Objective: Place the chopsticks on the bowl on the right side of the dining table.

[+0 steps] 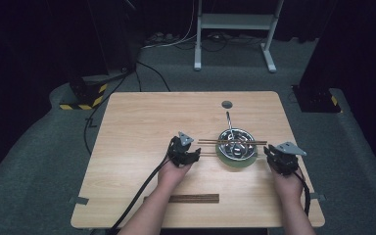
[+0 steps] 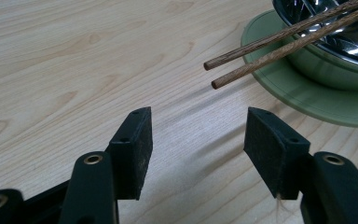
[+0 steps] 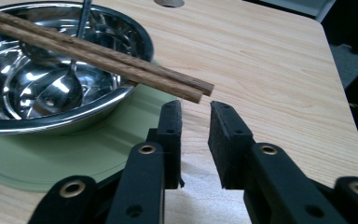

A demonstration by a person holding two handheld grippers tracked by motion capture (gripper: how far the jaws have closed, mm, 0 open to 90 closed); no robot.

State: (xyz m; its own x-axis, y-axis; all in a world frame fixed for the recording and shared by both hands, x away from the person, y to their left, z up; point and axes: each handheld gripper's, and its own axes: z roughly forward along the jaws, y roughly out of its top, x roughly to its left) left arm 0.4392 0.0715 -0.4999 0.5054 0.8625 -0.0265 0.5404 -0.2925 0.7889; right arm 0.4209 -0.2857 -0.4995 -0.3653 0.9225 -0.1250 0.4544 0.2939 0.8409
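Observation:
A steel bowl (image 1: 236,142) stands on a green plate (image 1: 235,162) right of the table's middle. A spoon (image 1: 229,122) rests in the bowl. Two brown wooden chopsticks (image 1: 232,142) lie side by side across the rim, overhanging both sides. My left gripper (image 1: 191,152) sits left of the plate, open wide (image 2: 198,116), with the chopsticks' (image 2: 261,51) ends just beyond its pads (image 2: 133,140) and nothing between them. My right gripper (image 1: 274,155) is at the plate's right edge. Its jaws (image 3: 196,109) stand a narrow gap apart, empty, just under the chopsticks' (image 3: 121,60) other ends.
A dark wooden strip (image 1: 194,198) lies near the table's front edge between the forearms. A round grey cable port (image 1: 226,104) sits near the far edge. Black cables trail from both grippers off the front. Bare wood (image 1: 137,127) spreads left of the bowl.

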